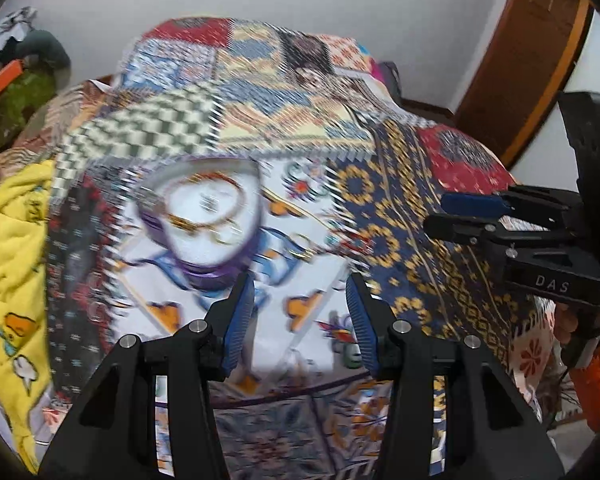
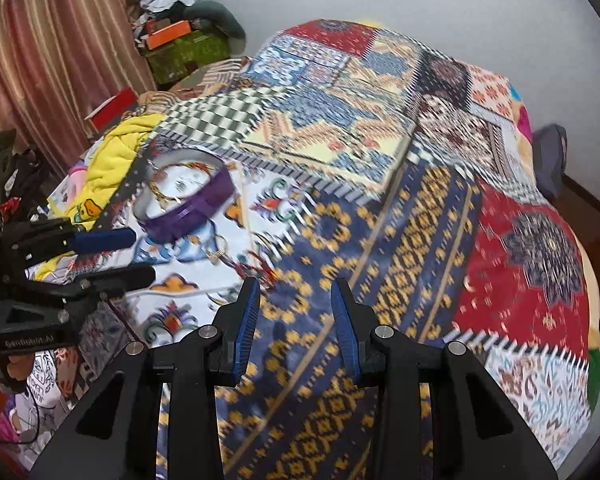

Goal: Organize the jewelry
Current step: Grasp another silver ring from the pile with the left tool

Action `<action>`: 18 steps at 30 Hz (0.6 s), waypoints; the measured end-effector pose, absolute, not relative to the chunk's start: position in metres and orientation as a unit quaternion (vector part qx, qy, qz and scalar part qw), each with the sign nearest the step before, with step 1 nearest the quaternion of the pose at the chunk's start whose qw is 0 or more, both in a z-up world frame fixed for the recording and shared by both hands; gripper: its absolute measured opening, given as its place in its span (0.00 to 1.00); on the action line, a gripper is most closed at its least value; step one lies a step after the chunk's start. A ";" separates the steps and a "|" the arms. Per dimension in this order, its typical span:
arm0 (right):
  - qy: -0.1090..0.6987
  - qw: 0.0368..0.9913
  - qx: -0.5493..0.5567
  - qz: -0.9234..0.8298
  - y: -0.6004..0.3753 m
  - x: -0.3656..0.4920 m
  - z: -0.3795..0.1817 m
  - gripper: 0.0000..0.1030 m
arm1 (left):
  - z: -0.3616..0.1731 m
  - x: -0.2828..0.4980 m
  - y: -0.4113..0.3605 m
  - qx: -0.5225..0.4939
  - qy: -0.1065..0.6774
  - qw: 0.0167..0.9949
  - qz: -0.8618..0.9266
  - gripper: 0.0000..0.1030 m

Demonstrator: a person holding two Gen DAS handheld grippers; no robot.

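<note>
Left gripper (image 1: 300, 312) and right gripper (image 2: 294, 320): fingers spread, empty. Purple-walled round tray (image 1: 236, 250) holding bangles (image 1: 204, 200) sits left of centre on the quilted bed (image 1: 400, 208). Loose jewelry (image 2: 220, 254) lies beside it. Risk: soft, uneven bedding may tip the tray; busy pattern and blur hide small pieces.

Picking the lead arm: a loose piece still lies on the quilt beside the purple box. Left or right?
Probably left. The left hand-held gripper is open and faces the box; the loose piece lies just beside it. The right hand-held gripper, also open, hangs over bare quilt, off to one side.
</note>
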State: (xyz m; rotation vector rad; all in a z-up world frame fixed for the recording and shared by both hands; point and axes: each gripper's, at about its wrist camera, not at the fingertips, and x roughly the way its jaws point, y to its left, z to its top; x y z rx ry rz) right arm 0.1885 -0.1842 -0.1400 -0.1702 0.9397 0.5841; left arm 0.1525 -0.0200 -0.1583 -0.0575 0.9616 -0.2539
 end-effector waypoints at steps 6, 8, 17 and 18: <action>0.449 0.851 -0.071 0.264 -0.204 0.186 -0.146 0.32 | -0.175 0.161 -0.051 -0.013 0.478 0.866 -0.148 0.45; 0.450 0.851 -0.069 0.262 -0.209 0.185 -0.148 0.32 | -0.180 0.165 -0.059 -0.005 0.481 0.863 -0.153 0.42; 0.462 0.847 -0.052 0.257 -0.223 0.186 -0.158 0.32 | -0.200 0.181 -0.080 0.027 0.480 0.865 -0.145 0.18; 0.462 0.847 -0.051 0.257 -0.223 0.186 -0.158 0.33 | -0.200 0.181 -0.081 0.031 0.479 0.865 -0.145 0.18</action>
